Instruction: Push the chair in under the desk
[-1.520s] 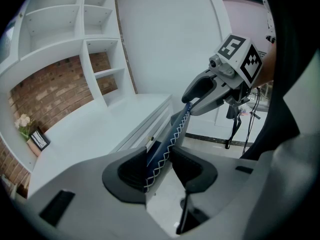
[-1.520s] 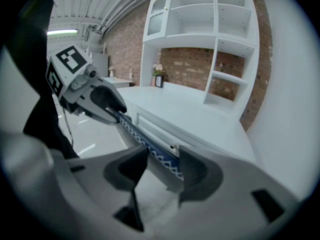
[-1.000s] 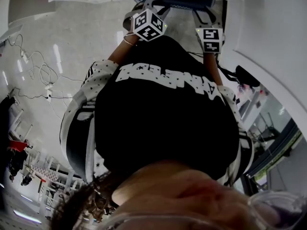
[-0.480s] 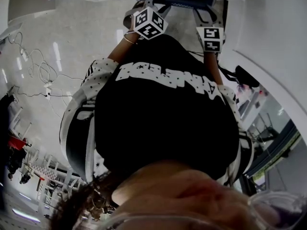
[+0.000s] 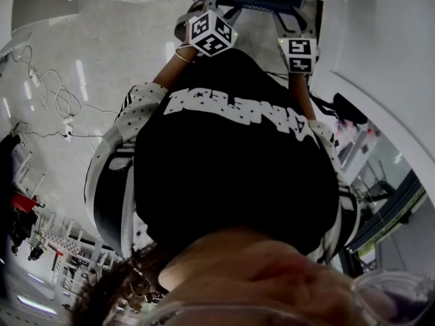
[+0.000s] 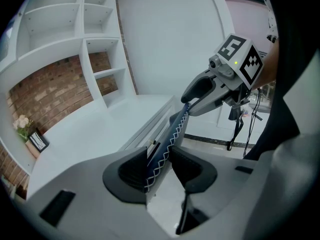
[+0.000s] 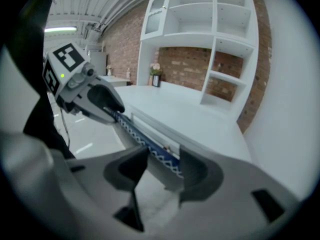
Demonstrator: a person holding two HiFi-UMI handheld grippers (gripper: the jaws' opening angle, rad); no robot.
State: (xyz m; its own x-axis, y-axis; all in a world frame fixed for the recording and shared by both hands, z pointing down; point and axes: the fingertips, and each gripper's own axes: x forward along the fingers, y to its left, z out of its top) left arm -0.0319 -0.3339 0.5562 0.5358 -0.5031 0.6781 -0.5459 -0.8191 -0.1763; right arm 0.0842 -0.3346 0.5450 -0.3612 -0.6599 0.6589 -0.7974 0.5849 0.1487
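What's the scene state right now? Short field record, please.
desk: white, shelves at its far side
chair back: blue top edge with white zigzag stitching, close along the desk front
left gripper: fingers closed on the chair back
right gripper: chair back edge between its fingers, looks gripped
chair seat, legs: not in view
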